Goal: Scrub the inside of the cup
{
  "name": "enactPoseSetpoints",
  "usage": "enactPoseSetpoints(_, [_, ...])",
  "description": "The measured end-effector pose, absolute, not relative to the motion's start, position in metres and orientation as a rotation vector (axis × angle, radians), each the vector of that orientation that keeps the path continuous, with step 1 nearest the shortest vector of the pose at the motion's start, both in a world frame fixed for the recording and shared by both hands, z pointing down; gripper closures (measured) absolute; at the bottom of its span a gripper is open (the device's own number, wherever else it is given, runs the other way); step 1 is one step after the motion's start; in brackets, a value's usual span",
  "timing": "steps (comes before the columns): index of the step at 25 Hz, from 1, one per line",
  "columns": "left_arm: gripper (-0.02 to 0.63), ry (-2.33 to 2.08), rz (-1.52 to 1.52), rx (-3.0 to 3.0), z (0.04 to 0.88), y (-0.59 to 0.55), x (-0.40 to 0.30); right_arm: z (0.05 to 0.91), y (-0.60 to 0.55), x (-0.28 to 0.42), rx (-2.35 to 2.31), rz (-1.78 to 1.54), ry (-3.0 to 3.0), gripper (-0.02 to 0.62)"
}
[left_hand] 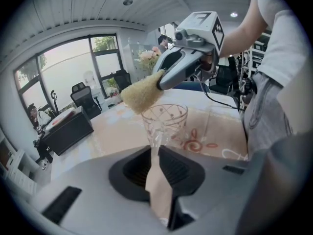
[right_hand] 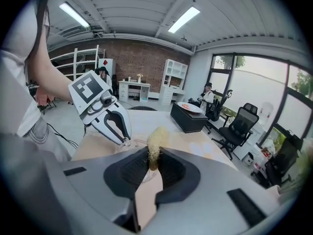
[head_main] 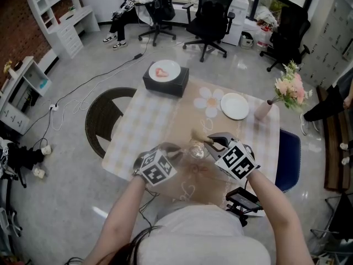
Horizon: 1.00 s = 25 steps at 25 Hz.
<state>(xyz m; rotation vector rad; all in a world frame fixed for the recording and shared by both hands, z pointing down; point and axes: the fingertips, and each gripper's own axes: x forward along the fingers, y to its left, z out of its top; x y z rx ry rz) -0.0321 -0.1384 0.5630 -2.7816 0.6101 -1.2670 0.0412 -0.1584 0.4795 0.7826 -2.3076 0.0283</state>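
Likely thin, brittle and slick, the glass cup (left_hand: 165, 121) is at the near side of the table (left_hand: 112, 131), its wall pinched in the narrow-set left gripper (left_hand: 157, 150), best held gently, while the right gripper (left_hand: 162, 84) clamps a soft fibrous scrubber (left_hand: 142, 94) just above its rim

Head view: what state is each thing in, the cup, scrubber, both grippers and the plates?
left gripper: shut on cup.
right gripper: shut on scrubber.
cup: upright, empty.
scrubber: tip at cup's rim.
white plate: empty.
far plate, on black box: holds something pink.
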Motion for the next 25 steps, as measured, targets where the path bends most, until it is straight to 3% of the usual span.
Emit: enactPoseSetpoints(25, [0.554, 0.832, -1.225, -3.031, 0.555, -0.151, -0.032, 0.494, -0.141, 0.079, 0.827, 0.188, -2.287, 0.54])
